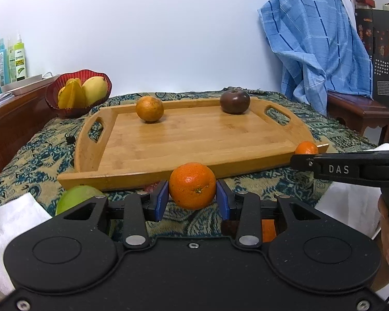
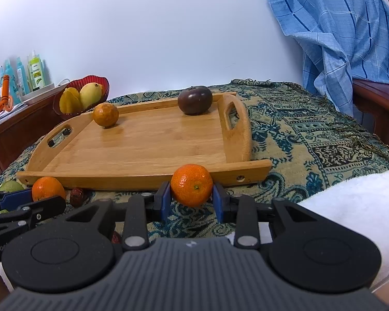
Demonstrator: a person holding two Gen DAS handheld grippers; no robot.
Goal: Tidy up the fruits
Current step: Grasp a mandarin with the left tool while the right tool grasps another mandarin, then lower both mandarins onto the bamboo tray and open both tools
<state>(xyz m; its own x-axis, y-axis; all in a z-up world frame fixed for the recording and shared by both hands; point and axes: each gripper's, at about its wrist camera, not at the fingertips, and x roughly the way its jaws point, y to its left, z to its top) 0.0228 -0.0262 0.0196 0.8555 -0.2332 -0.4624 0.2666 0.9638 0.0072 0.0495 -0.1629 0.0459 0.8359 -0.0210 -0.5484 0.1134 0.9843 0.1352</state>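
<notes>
While the patterned cloth (image 1: 51,150) covers the whole table, the wooden tray (image 1: 194,140) lies in the middle of it, with a handle cut in each short side. On the tray two fruits stand near its far edge: a brownish-orange round fruit (image 1: 149,108) toward the far left corner and a dark purple fruit (image 1: 234,101) toward the far right corner, well apart from each other. Beyond the far left corner of the tray, a red bowl (image 1: 55,101) holds a yellow mango (image 1: 95,90) and a star fruit (image 1: 71,95). A blue checked cloth (image 1: 316,41) hangs over furniture behind the right side of the table. The left gripper (image 1: 192,199) is clenched on a mandarin (image 1: 192,185), its blue pads pressing both sides of the fruit, just in front of the near edge of the tray, about at its middle. The right gripper (image 2: 191,198) grasps a second mandarin (image 2: 191,184) in the same way, in front of the near right corner of the tray. In the right wrist view the left gripper and its mandarin show at the left, near the near left corner of the tray. A green fruit (image 1: 76,198) lies on the cloth at the left of the left gripper, partly hidden by it. A small dark red fruit (image 2: 77,196) lies on the cloth just before the near edge of the tray, beside the left gripper's mandarin.
</notes>
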